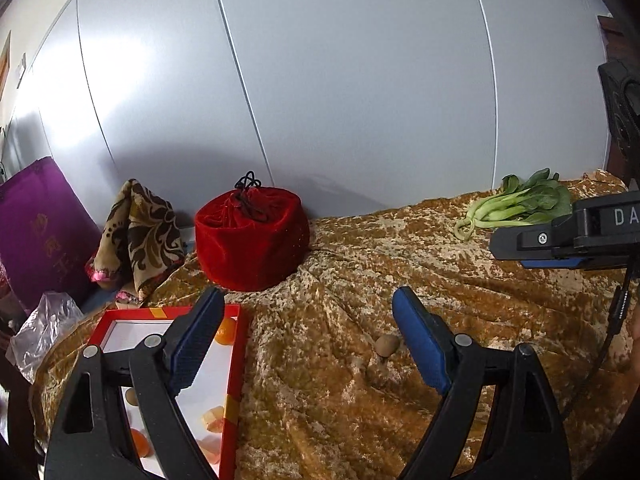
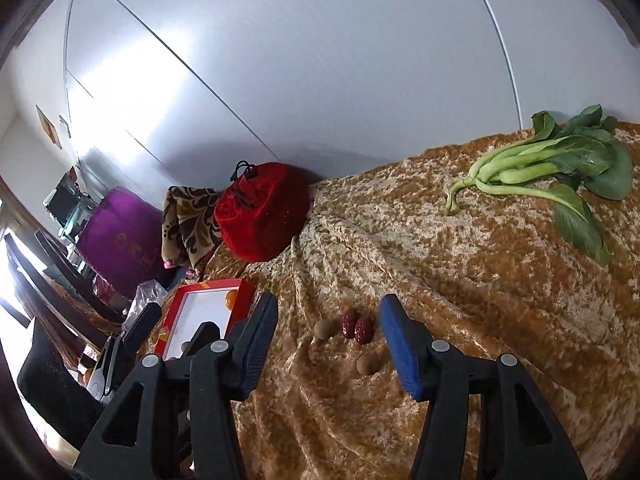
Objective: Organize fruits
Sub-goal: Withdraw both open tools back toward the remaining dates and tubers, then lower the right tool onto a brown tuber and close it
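At the left edge of the table (image 1: 360, 420), which a golden crushed-velvet cloth covers, lies a red tray (image 1: 234, 376). It already holds tangerines (image 1: 226, 332) and other small fruits, so it seems to be the collecting place. The left tongs (image 1: 308, 344) hang over its right rim, wide open and empty. Just right of them a brown longan (image 1: 386, 345) lies on the cloth. The right tongs (image 2: 328, 344), about half open and holding nothing, point at two red jujubes (image 2: 358, 329) with a longan on each side, probably the next fruits to collect. At the back edge stand a red velvet pouch (image 2: 262, 216) and, far right, bok choy (image 2: 560, 168); neither blocks the way.
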